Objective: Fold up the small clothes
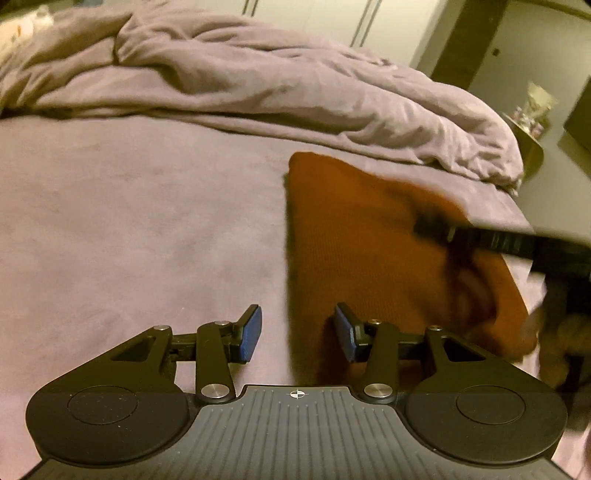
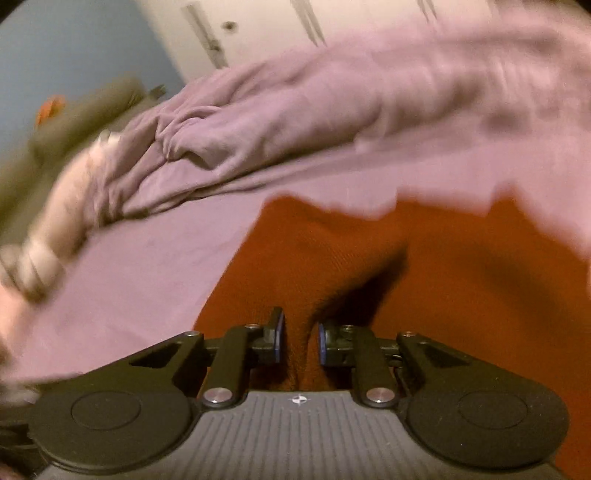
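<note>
An orange knit garment [image 1: 369, 251] lies on the mauve bed sheet [image 1: 129, 229], right of centre in the left wrist view. My left gripper [image 1: 298, 332] is open and hovers over the garment's left edge, its blue pads [image 1: 251, 332] apart and touching nothing. My right gripper [image 1: 424, 225] comes in blurred from the right, over the garment's far right part. In the right wrist view the garment [image 2: 424, 266] fills the lower middle. There my right gripper [image 2: 300, 338] has its jaws narrow, with a bunched ridge of orange cloth pinched between the pads.
A crumpled mauve duvet [image 1: 258, 81] is heaped across the far side of the bed. The bed's edge drops off at the right, with a small side table [image 1: 528, 125] beyond it. White cupboard doors [image 2: 266, 26] stand behind. Bare sheet stretches to the left.
</note>
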The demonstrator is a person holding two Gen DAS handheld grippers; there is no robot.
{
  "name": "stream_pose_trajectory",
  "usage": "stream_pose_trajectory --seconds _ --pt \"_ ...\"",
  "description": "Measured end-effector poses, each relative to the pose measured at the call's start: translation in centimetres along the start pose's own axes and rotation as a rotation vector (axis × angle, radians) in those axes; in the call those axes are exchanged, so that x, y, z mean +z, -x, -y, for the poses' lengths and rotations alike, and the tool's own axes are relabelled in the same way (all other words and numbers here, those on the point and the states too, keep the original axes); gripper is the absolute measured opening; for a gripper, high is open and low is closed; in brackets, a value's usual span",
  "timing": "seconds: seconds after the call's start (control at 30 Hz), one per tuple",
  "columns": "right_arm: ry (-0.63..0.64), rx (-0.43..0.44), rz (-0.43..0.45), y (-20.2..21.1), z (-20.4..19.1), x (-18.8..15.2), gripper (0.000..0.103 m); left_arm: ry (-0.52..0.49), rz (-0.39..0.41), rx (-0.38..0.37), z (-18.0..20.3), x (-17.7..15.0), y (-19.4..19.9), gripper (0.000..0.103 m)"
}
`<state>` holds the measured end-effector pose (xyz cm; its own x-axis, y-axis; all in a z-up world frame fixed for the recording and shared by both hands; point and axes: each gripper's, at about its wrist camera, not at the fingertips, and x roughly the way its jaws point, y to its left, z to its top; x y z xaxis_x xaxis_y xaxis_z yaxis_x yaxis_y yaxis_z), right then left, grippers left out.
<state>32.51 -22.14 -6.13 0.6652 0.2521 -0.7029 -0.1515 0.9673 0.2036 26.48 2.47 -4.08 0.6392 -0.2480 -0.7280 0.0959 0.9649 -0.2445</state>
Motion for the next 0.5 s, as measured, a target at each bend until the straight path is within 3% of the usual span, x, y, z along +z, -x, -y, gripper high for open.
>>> stream_pose_trajectory --seconds 0.13,0.2,0.27,0.37,0.5 --pt "0.215 -0.134 0.113 3.7 -1.2 0.3 0.015 -0.064 -0.024 -0.01 1.9 -1.2 0.3 0.051" --pt "0.229 -0.178 0.122 5.1 0.1 0.0 0.015 -0.076 -0.051 -0.018 2.8 -1.7 -0.3 0.051" --pt "0.211 -0.225 0.114 5.6 2.0 -0.4 0.015 -0.078 -0.057 -0.037 3.8 -2.1 -0.7 0.051" --pt "0.207 -0.308 0.091 5.6 4.9 -1.6 0.016 -0.089 -0.061 -0.07 5.4 -2.4 -0.9 0.063" --pt "0.154 -0.375 -0.006 3.6 8.6 -4.1 0.019 -0.101 -0.122 -0.089 7.1 -2.8 -2.1 0.061"
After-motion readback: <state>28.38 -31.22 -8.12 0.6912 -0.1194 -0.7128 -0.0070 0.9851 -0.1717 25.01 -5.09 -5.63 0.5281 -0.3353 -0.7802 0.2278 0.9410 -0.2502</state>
